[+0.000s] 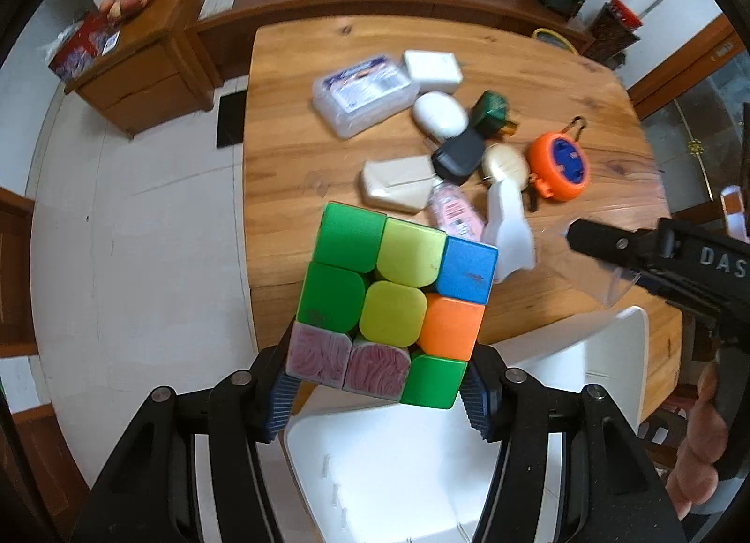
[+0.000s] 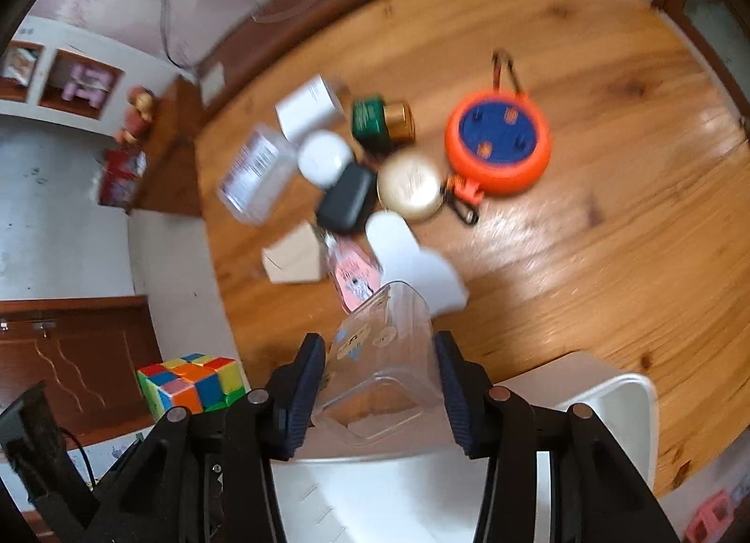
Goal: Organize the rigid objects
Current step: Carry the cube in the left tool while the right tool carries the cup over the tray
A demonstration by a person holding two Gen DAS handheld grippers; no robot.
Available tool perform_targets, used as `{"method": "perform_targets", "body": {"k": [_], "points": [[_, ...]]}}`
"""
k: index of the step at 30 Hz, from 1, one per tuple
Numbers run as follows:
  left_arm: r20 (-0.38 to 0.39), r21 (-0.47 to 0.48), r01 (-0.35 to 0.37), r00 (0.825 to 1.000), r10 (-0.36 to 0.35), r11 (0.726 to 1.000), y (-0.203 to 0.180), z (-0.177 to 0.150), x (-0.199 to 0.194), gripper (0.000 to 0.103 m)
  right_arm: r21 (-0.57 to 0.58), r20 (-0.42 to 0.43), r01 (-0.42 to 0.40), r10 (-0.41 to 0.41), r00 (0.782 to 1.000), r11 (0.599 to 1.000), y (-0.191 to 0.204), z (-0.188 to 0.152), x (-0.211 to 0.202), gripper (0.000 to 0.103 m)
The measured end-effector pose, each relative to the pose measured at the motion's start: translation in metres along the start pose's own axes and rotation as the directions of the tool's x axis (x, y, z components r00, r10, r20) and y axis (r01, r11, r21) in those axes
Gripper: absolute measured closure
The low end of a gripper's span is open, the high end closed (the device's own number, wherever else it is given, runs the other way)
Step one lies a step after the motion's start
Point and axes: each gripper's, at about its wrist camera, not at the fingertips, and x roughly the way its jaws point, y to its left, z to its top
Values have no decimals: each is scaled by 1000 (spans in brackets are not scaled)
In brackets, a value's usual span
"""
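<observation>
We see a cluttered wooden table (image 1: pixel 300 168). Left gripper (image 1: pixel 375 397) grasps our Rubik's cube (image 1: pixel 393 299); only the right view shows the right gripper (image 2: pixel 379 393) clamping a clear plastic container (image 2: pixel 389 355).

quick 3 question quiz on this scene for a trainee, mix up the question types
1. True or false: the left gripper is clamped on a puzzle cube.
2. What does the right gripper hold? A) orange round case B) clear plastic container C) pink bottle
3. Fill in: below both grippers, at the wooden table's near edge, sits a white ____.

Key
1. True
2. B, the clear plastic container; the orange round case and pink bottle lie on the table.
3. bin
</observation>
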Motion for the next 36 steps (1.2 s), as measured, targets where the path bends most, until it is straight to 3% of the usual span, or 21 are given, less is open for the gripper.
{"method": "perform_targets", "body": {"k": [9,22,27,31,36], "points": [[58,53,37,997,-40,998,-28,-13,-41,41,-80,126,-40,50,991,996,1,-20,-48,55],[83,-9,36,996,-35,999,-45,-57,-76,41,-164,69,-197,210,975,967,-28,-50,-107,55],[72,-2,21,997,-21,1000,-56,-80,-77,41,-244,50,-158,176,983,957,-32,-69,-111,55],[71,24,6,997,-8,1000,-67,-100,-76,41,-351,90,-14,48,995,936,-31,-95,-109,55],[44,50,-40,998,38,998,-77,-120,-67,41,-456,98,74,-33,995,887,-30,-124,-95,55]]}}
